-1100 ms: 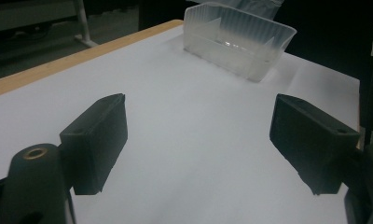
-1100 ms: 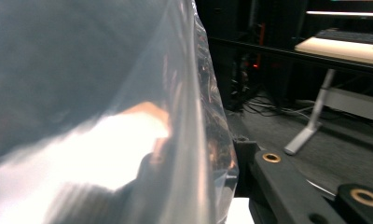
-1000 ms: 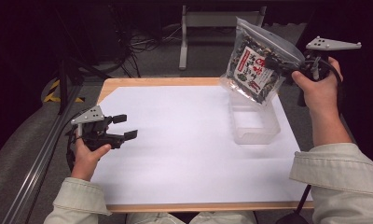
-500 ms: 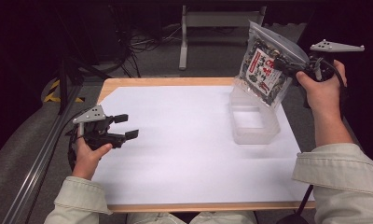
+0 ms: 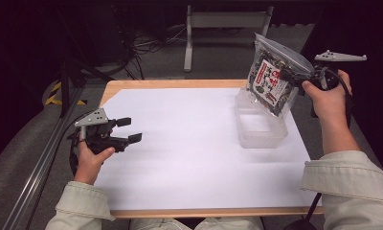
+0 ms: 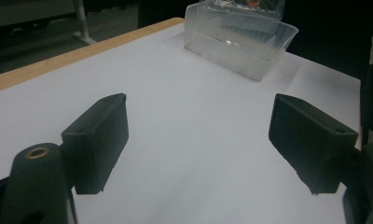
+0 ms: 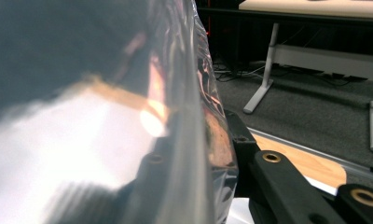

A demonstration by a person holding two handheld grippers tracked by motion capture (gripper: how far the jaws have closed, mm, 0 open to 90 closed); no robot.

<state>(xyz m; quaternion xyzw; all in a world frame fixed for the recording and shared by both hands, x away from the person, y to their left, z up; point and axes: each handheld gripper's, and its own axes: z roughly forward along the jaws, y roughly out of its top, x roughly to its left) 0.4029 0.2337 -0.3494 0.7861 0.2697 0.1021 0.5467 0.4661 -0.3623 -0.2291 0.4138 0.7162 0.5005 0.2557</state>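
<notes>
Wooden-edged bench [image 5: 180, 84] under a white sheet [image 5: 189, 148], set in a dark room with grey carpet, tangled cables and a pale metal frame [image 5: 223, 21] beyond the far edge. Clear rectangular plastic tub [image 5: 259, 127] standing on the sheet toward the right side, seen also from the left gripper view [image 6: 240, 39] at the far end of the sheet. Clear zip-top plastic bag of dark snack pieces with a red and white label [image 5: 272, 79] hanging tilted just above the tub's far right corner, lower corner dipping to the rim; touching or not, cannot tell. Right gripper [image 5: 295, 76] pinching the bag's right edge near its top, jaws closed tight on the film; in the right gripper view the film [image 7: 175, 116] blurs across the near field, pressed against the black jaw links. Left gripper [image 5: 127, 130] held just above the sheet's left edge, well apart from tub and bag, its 2 jaws wide open with nothing between them. Against 1 second ago, bag and right hand lower and closer to the tub; left gripper unmoved.
</notes>
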